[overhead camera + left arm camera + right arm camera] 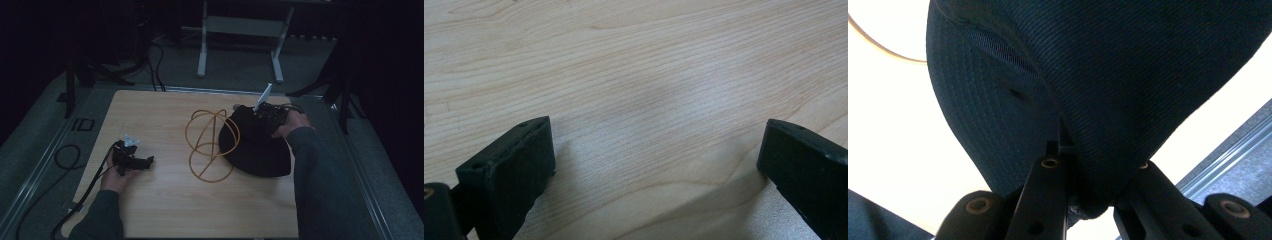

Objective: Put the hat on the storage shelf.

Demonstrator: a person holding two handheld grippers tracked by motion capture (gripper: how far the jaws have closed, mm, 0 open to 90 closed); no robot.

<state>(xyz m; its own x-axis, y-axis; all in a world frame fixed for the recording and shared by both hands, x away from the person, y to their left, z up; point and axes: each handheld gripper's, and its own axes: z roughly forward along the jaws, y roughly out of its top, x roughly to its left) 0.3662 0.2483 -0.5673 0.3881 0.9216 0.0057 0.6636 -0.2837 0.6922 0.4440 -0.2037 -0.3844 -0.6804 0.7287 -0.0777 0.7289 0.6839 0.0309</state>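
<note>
Pale wood bench (165, 210), dark room. Right gripper (260, 116) clamped on black cap (255, 145), far right side, beside tan wire loops (210, 145). Left gripper (142, 162) wide apart, holding nothing, near left edge.

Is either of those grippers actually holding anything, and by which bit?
The right gripper is shut on the dark hat, pinching a fold of fabric at its far edge, apparently the brim. The left gripper is open over bare table.
</note>
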